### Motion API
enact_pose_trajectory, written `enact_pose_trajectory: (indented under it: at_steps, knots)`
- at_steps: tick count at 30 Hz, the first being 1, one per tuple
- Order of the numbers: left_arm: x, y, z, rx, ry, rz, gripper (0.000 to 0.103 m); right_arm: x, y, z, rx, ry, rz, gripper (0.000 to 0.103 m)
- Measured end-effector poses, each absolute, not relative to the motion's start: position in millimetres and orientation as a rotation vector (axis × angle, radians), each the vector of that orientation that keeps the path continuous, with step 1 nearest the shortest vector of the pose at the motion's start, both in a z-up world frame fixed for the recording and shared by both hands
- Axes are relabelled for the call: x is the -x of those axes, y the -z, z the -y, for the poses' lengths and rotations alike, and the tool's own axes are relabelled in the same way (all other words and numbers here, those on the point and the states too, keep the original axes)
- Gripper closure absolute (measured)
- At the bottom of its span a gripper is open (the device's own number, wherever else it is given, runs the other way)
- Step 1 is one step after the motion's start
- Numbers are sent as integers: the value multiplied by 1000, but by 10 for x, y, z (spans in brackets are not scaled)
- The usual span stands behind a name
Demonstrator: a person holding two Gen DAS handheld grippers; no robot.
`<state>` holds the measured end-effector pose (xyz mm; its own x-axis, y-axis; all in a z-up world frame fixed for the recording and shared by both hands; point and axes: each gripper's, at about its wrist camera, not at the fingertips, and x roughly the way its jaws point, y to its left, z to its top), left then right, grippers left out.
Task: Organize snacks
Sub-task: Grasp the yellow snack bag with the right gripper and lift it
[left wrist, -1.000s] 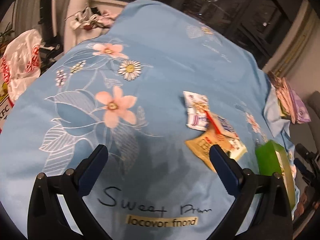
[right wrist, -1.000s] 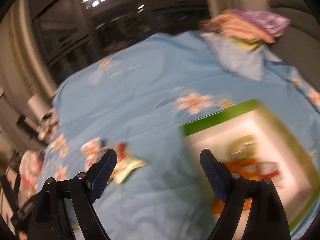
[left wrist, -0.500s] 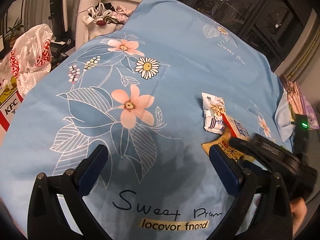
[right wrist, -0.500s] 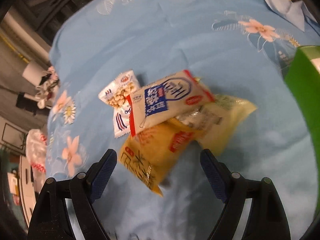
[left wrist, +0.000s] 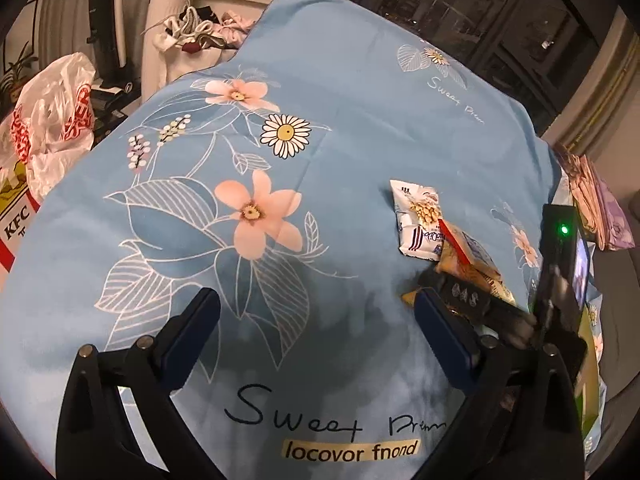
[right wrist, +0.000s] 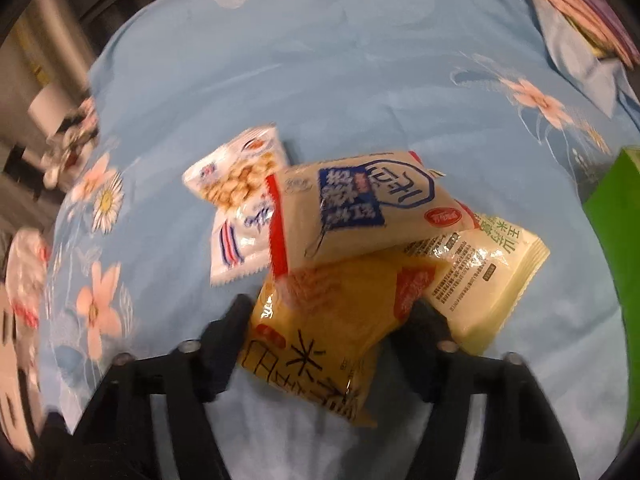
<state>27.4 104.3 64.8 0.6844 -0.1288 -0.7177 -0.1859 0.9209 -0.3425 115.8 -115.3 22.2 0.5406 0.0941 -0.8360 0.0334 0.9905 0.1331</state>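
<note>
Several snack packets lie in a heap on a blue flowered sheet [left wrist: 360, 128]. In the right wrist view a yellow packet [right wrist: 328, 324] lies between my right gripper's [right wrist: 332, 332] open fingers, which straddle it. A cream and blue packet [right wrist: 360, 208] rests on top of it, a white peanut packet [right wrist: 240, 196] lies to the left, a pale yellow packet [right wrist: 488, 272] to the right. My left gripper [left wrist: 316, 336] is open and empty above bare sheet, left of the heap [left wrist: 460, 252]. The right gripper's body [left wrist: 556, 292] shows at its right.
A green box [right wrist: 616, 216] stands at the right edge of the right wrist view. Folded cloths [left wrist: 596, 200] lie at the sheet's far right. A white and red plastic bag [left wrist: 52, 120] and a KFC bag [left wrist: 14, 224] sit off the sheet's left.
My right gripper has swung from the green box to the heap and come down around the yellow packet. My left gripper has drifted slightly, staying open.
</note>
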Motion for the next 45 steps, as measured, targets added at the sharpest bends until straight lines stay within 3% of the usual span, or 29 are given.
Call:
enact_pose_trajectory:
  at_steps: [9,12,15,23,25,31,45]
  knots:
    - [-296,-553,-870,394,35,-895,8,-565,-256,1309,-49,-359,-1113,41]
    - [-294,-517,-755,384,66,-917,20,-423,-280,1403,-7,-394,-1136,41]
    - [-304,-459,-653,399,115,-955,25,-310,-391,1519,39,-357,-1031,36]
    - [-249,-357,-367,468,287,-1046,30,-408,-644,2091,-284,-441,-949,34]
    - [-257,-284,-277,508,347,-1101,41,-492,-578,2150,-380,-482,-997,35]
    - [-202,-273,-120,558,433,-1131,45,-506,-477,2199,-478,-530,-1056,55]
    - [-165,-239,132,465,435,-1094,52,-598,-98,2013,-448,-543,-1191,56]
